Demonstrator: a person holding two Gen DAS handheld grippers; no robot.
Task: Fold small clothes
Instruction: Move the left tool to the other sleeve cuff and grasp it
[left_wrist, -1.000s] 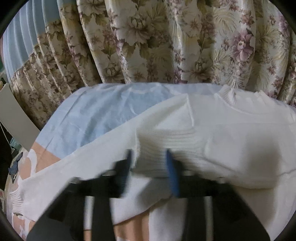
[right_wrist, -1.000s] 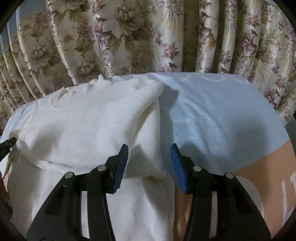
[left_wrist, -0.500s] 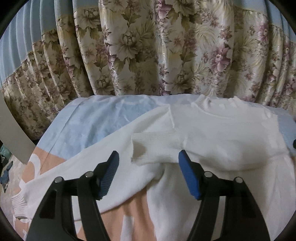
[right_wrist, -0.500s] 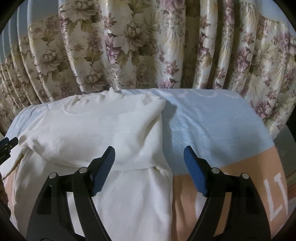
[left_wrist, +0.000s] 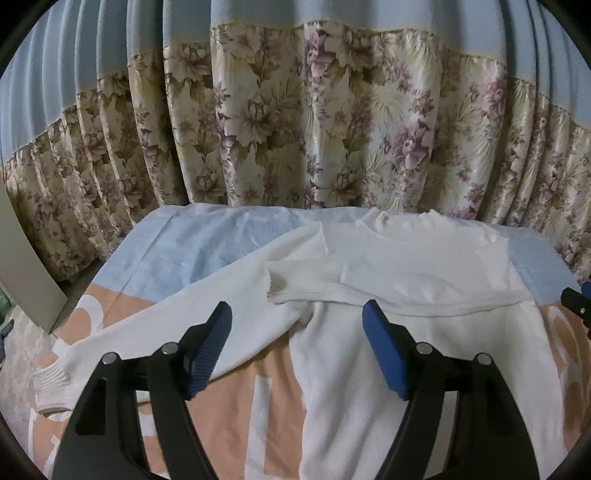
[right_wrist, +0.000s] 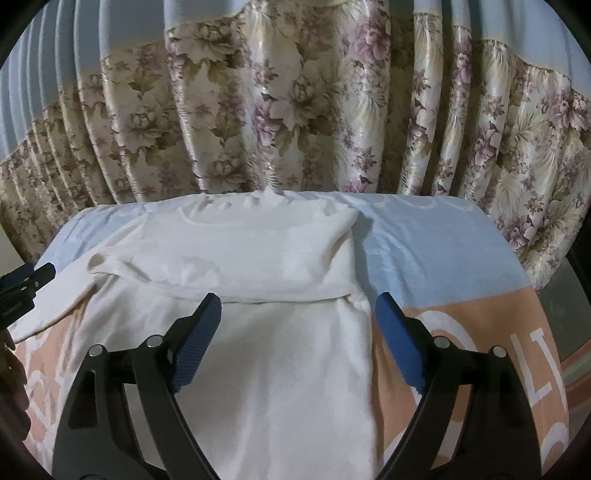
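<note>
White knit sweater (left_wrist: 406, 280): soft, limp, light; best gripped at ribbed cuff (left_wrist: 51, 384), eight o'clock. Left gripper (left_wrist: 297, 343), right gripper (right_wrist: 297, 332): jaws apart, empty.

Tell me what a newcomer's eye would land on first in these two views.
First, the white sweater spread on the blue and peach sheet, one sleeve folded across its chest, the other sleeve stretched out flat. Then the floral curtain filling the background. Nearest, the left gripper and right gripper hover open, holding nothing.
</note>
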